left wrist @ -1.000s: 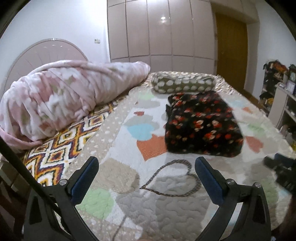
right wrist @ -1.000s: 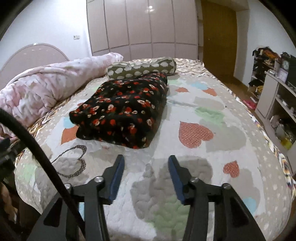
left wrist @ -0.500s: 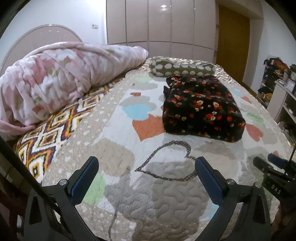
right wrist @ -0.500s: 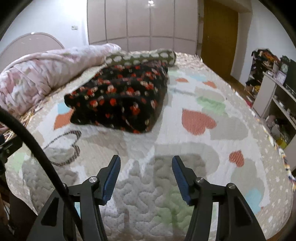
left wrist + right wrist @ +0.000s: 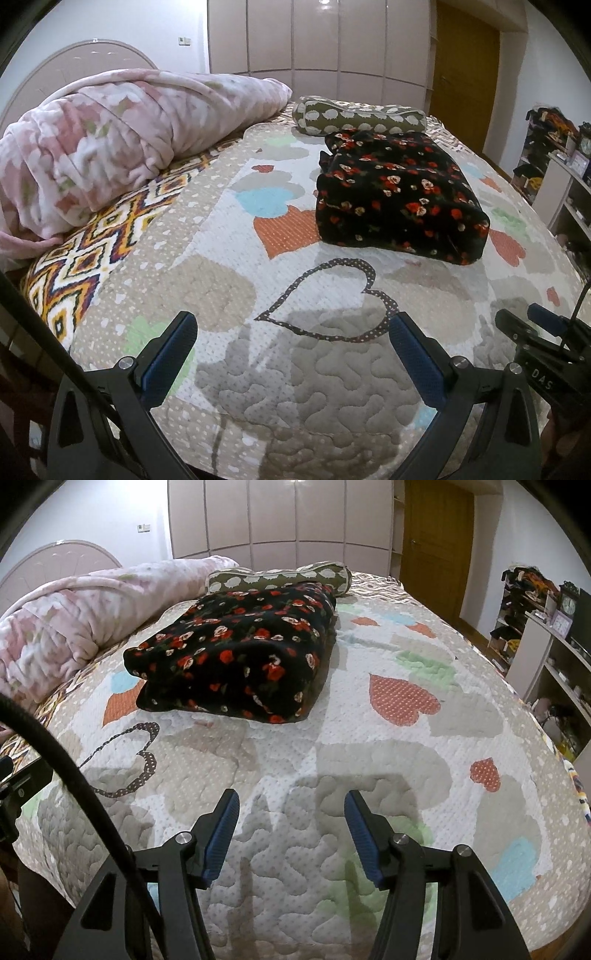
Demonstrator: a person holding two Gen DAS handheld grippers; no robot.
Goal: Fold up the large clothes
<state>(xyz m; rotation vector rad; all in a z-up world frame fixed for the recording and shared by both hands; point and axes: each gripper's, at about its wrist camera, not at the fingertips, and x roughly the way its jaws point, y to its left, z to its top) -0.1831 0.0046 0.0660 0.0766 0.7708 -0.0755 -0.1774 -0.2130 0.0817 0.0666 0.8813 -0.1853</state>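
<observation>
Leftmost, a pink blanket (image 5: 122, 136) is bunched along the bed's edge, presumably to keep the quilt (image 5: 229, 258) free for folding. Centrally, the black floral garment (image 5: 399, 199) lies folded, well beyond both grippers. The left gripper (image 5: 291, 350) is spread wide and empty; the right gripper (image 5: 291, 827), having just been opening, holds nothing, seemingly withdrawn after release.

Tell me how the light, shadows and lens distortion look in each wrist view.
Left wrist view: a ceiling light glints on the wardrobe, the left gripper throws a soft grey shadow on the quilt, dark corners, edges bowed. Right wrist view: sharp focus, a similar shadow ahead of the right gripper, and the door curves with the fisheye.
</observation>
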